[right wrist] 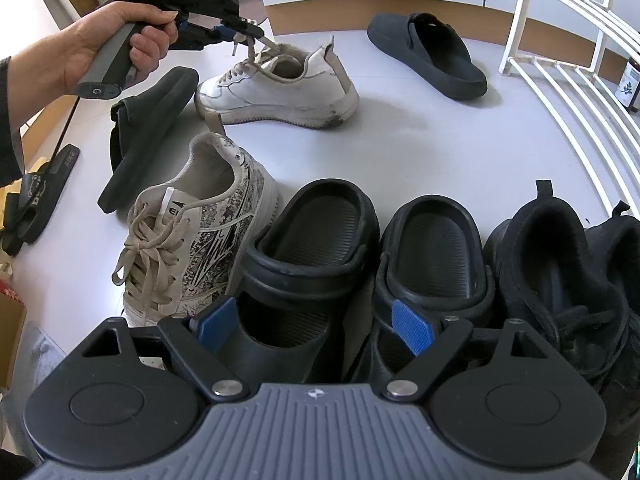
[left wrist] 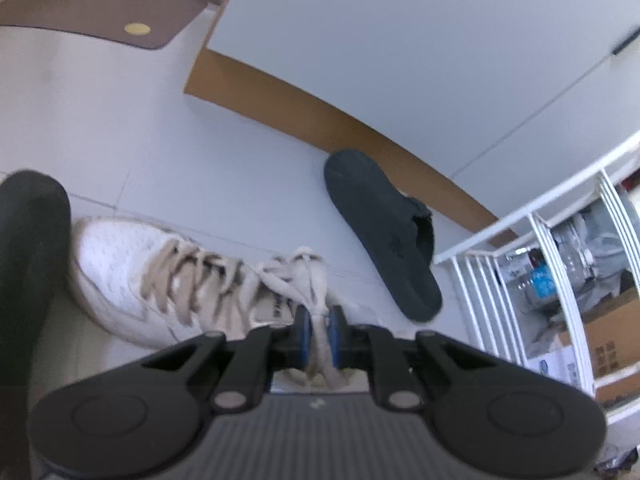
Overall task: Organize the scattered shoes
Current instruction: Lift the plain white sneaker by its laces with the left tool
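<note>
The left gripper (left wrist: 318, 326) is pinching the beige laces (left wrist: 308, 276) of the white sneaker (right wrist: 276, 88), its blue pads closed tight on the bundle; the person's hand (right wrist: 100, 46) is gripping the tool's handle. The sneaker is resting on the pale floor (right wrist: 420, 140), toward its far edge by the wooden skirting (left wrist: 320, 116). A dark clog (right wrist: 428, 54) is lying just beyond it, near the white wire rack (right wrist: 560, 80) at the floor's right edge. Another dark slipper (right wrist: 144, 136) is tilting on its side to the left of the sneaker. The right gripper (right wrist: 316, 326) is hovering with its jaws wide and nothing between them, above the near edge, where a patterned sneaker (right wrist: 196, 236), two black clogs (right wrist: 312, 240) and black trainers (right wrist: 560, 272) are standing side by side.
</note>
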The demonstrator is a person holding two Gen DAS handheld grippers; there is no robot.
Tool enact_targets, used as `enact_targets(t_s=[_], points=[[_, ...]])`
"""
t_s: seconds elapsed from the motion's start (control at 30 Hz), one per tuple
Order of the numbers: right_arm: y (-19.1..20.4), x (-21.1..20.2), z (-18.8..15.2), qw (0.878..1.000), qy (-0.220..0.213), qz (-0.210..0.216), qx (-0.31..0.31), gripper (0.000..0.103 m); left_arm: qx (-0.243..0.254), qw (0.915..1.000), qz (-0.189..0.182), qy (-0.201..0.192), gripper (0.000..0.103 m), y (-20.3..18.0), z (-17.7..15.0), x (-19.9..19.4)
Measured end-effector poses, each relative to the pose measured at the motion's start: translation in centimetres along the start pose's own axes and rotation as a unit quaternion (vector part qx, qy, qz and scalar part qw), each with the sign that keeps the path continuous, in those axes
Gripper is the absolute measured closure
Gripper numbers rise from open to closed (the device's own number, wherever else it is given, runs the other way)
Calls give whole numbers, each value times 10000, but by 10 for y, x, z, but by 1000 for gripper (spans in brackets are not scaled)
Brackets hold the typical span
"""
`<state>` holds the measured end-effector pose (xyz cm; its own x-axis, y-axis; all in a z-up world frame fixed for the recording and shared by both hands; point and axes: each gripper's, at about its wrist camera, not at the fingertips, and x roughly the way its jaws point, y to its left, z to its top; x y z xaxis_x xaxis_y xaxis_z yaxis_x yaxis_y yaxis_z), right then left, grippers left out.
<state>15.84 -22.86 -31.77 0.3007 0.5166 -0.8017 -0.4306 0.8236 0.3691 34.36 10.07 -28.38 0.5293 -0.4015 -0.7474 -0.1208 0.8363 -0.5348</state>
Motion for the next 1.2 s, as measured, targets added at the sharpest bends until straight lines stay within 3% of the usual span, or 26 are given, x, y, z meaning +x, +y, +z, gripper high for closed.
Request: enact_targets(t_s=[0.23,0.37,0.87,1.2], points=[[-1,1,0,10000,20,-6,-6,14,-228,9981,-513,264,94,-15,-11,4],[-1,1,0,10000,14,3,-15,14,-460,9969,-590,246,94,-17,-17,2],[-1,-2,0,10000,-3,-4,-13,14,-1193,9916,-68,-496,94,51,-22,-77],[10,-1,6,9998,-42,111,-175,14,-1206,9879,309,-922,94,84,8,-99]])
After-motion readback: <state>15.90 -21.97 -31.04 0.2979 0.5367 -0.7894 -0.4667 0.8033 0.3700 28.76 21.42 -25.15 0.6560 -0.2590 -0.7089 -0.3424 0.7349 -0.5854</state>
